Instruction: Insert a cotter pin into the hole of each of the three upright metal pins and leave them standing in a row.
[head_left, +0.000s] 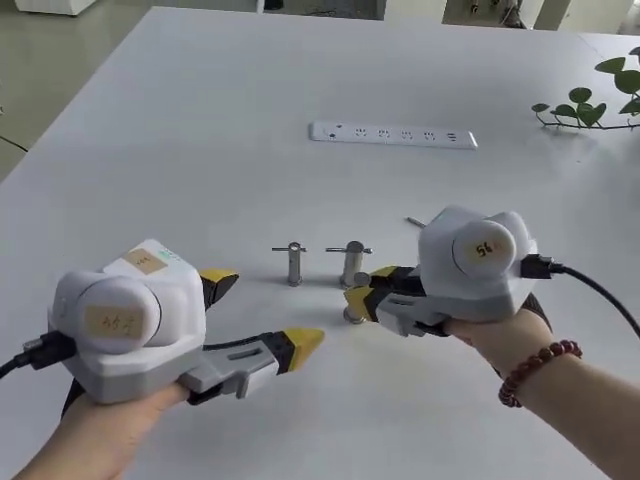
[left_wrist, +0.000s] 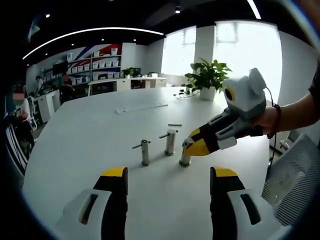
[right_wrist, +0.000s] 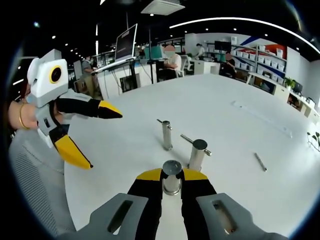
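Note:
Three short metal pins stand on the white table. The far-left pin and the middle pin each carry a cotter pin crosswise near the top. My right gripper is shut on the third pin, which stands upright beside the middle one. A loose cotter pin lies flat on the table beyond them. My left gripper hangs open to the left of the pins, holding nothing.
A white power strip lies farther back on the table. A green plant sits at the right edge. Desks, shelves and seated people show beyond the table in both gripper views.

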